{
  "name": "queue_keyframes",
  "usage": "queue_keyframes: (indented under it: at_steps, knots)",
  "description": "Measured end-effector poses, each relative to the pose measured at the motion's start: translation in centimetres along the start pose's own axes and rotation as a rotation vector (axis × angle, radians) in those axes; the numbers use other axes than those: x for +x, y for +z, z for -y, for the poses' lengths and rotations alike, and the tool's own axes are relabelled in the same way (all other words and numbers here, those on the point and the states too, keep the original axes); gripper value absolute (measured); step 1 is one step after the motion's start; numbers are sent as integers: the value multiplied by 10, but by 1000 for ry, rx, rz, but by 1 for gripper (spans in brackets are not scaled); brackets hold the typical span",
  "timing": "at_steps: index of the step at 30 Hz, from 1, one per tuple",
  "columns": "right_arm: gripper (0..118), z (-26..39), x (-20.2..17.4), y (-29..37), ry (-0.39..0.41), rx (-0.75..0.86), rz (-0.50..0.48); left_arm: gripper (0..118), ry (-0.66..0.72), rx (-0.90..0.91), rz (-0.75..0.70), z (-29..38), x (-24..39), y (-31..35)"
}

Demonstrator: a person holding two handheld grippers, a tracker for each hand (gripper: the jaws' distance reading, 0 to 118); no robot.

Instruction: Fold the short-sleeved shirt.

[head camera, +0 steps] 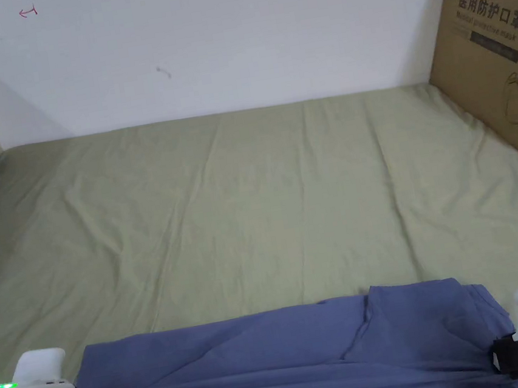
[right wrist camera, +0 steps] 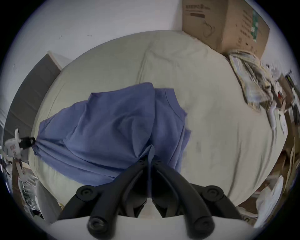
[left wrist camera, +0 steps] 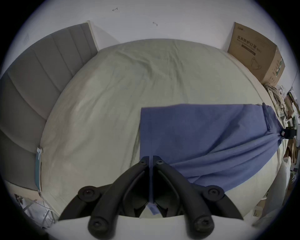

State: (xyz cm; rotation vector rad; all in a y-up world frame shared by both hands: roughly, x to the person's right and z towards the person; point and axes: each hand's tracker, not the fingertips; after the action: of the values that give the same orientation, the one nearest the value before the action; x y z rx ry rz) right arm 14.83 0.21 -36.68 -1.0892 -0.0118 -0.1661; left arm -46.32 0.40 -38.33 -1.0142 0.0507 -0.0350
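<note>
Across near bed [head camera: 253, 204] edge, blue shirt [head camera: 289, 353] stretched left to right; left gripper [left wrist camera: 151, 160] and right gripper [right wrist camera: 151, 160] level, each clamped on an end.

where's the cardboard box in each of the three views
Head view: the cardboard box stands at the right edge, on the far right of the bed.
Left gripper view: upper right, at the bed's far corner.
Right gripper view: top, right of middle, cut off by the picture's top edge.
Shared landmark: the blue shirt, held at both ends.
</note>
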Motion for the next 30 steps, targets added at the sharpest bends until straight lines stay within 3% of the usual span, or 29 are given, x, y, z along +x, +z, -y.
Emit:
queue_keyframes:
  at_steps: [1,4,5,6,7,8,13,15,18,19,20,21,23,25,27,30]
  knots:
    - [19,-1,-1,0,4,-1,6,20,2,12,-3,1,2,4]
    - [52,-5,-11,13,27,17,69,72,25,43,-41,-2,-1,11]
    - [53,-6,-14,18,48,36,105,80,48,50,-40,-2,-1,18]
    - [53,-7,-16,23,64,59,117,80,74,59,-25,-3,-3,22]
    - [55,-11,-14,18,79,72,115,103,111,78,13,-4,-6,29]
    - [55,-13,-17,24,85,85,109,105,141,98,41,-5,-8,37]
    - [55,-18,-53,56,140,177,70,102,215,151,141,-6,1,67]
    - [55,-20,-65,57,149,209,43,93,212,162,156,-4,8,76]
    - [54,-15,-86,64,159,267,-11,45,217,171,185,4,19,85]
    - [40,-11,-94,62,166,304,-22,14,218,164,210,9,22,85]
    - [12,-5,-101,61,161,323,-25,1,219,162,214,14,25,84]
    - [0,1,-108,57,142,341,-24,1,228,148,225,20,27,83]
    - [0,13,-116,51,116,302,-89,0,238,124,205,30,28,78]
    - [0,23,-126,44,126,307,-74,0,286,108,175,43,25,73]
    - [0,21,-134,36,174,295,-55,0,343,113,233,52,16,73]
    - [0,25,-139,32,146,309,-78,0,348,119,207,58,7,77]
